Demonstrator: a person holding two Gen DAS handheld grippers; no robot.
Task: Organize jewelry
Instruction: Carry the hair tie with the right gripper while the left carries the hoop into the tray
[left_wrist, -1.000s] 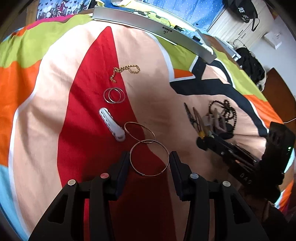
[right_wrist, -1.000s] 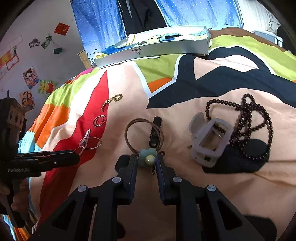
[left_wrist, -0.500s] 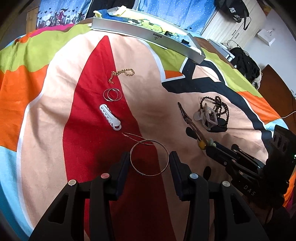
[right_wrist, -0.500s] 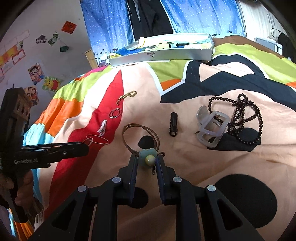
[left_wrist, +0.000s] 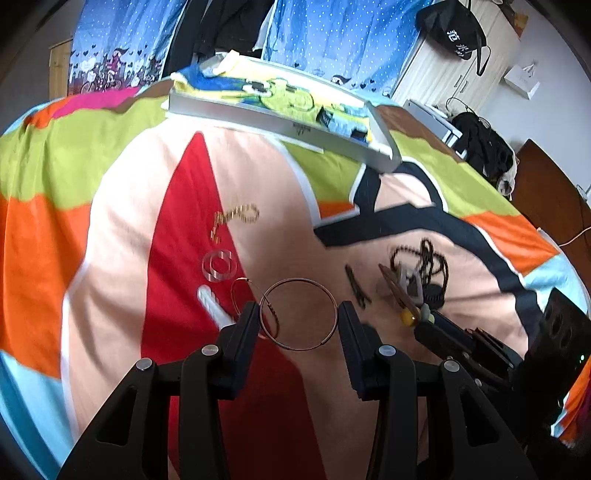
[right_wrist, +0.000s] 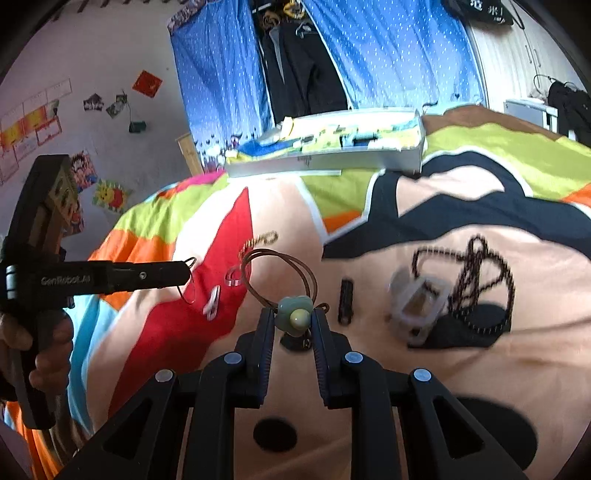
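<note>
Above bedspread (left_wrist: 122, 221), left gripper (left_wrist: 298, 315) pinched hoop earring (left_wrist: 299, 314), right gripper (right_wrist: 293, 319) clamped cord bracelet (right_wrist: 279, 275) by green charm (right_wrist: 294, 316). Best carried level toward white tray (right_wrist: 332, 158), slowly, hoop barely held.

A home bedroom: a bed is wearing a bright patchwork duvet cover (right_wrist: 461, 369) of red, peach, lime and orange. Blue dotted curtains (right_wrist: 388, 55) are hanging behind it, dark clothes (right_wrist: 303, 74) are hanging between them, and cartoon stickers (right_wrist: 110, 194) are decorating the white wall.
</note>
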